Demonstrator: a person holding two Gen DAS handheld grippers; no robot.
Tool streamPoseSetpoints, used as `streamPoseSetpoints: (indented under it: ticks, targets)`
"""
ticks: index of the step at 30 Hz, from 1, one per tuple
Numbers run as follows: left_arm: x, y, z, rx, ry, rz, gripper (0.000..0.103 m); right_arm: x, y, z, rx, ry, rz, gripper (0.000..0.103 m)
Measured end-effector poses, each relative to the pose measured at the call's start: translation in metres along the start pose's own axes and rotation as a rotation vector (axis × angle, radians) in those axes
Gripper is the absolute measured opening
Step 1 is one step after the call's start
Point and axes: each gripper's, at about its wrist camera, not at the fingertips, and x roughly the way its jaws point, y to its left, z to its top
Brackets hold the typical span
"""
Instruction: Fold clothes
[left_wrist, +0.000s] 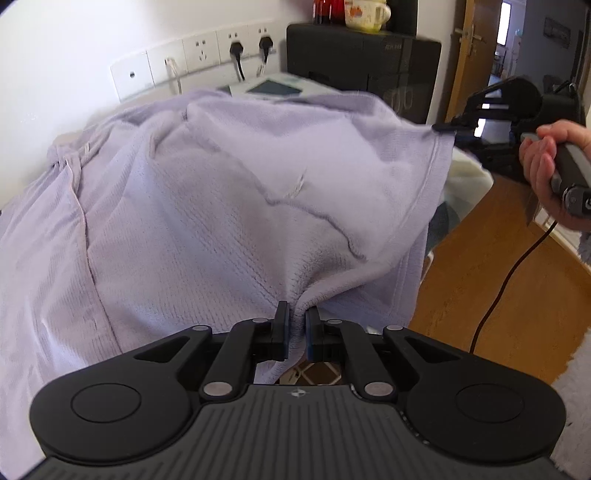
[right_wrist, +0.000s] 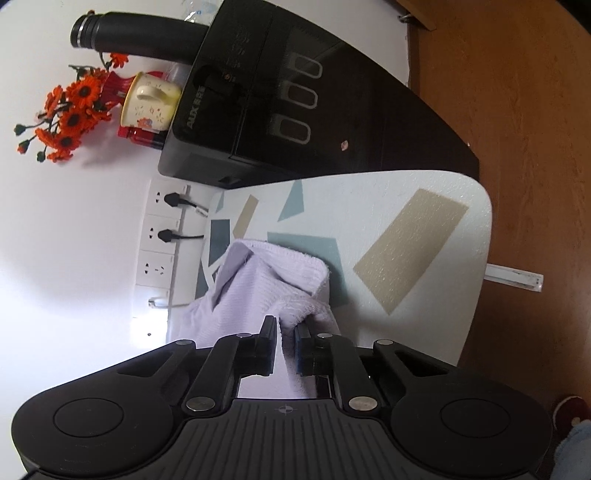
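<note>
lilac knit garment lies spread on the patterned table. left fingers pinch its near edge, right fingers pinch its far corner, so the cloth stretches between both hands.

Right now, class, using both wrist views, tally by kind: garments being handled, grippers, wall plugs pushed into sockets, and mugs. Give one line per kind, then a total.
Garments: 1, the lilac garment
Grippers: 2, left gripper and right gripper, both pinching the cloth
Black plugs in sockets: 2
Mugs: 1, cream mug
Total: 6
</note>
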Motion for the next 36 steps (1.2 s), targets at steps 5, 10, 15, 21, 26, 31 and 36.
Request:
streamPoseSetpoints:
  ticks: [5, 10, 15, 21, 26, 31, 36]
  targets:
    - [0.007, 0.002, -0.003, -0.008, 0.040, -0.014, 0.008, 0.006, -0.006, 0.004, 0.008, -0.005, -0.035, 0.012]
    - [0.008, 0.002, -0.006, -0.012, 0.046, -0.028, 0.008, 0.013, -0.008, 0.007, 0.042, -0.002, -0.031, 0.037]
    - [0.009, 0.002, -0.003, -0.002, 0.065, -0.029, 0.008, 0.032, -0.003, 0.007, 0.024, 0.063, -0.031, 0.004]
    - [0.000, -0.007, 0.007, 0.070, 0.002, -0.045, 0.009, -0.008, 0.092, 0.018, -0.176, -0.048, 0.228, 0.004]
    - [0.003, -0.010, 0.006, 0.067, 0.014, -0.085, 0.008, -0.042, 0.164, -0.017, -0.526, -0.057, 0.478, 0.004]
    - [0.013, -0.002, 0.002, -0.004, 0.056, -0.146, 0.008, -0.013, 0.142, -0.029, -0.508, 0.043, 0.300, 0.004]
    - [0.017, 0.005, -0.004, -0.038, 0.078, -0.194, 0.008, 0.017, 0.114, -0.036, -0.505, 0.138, 0.010, 0.004]
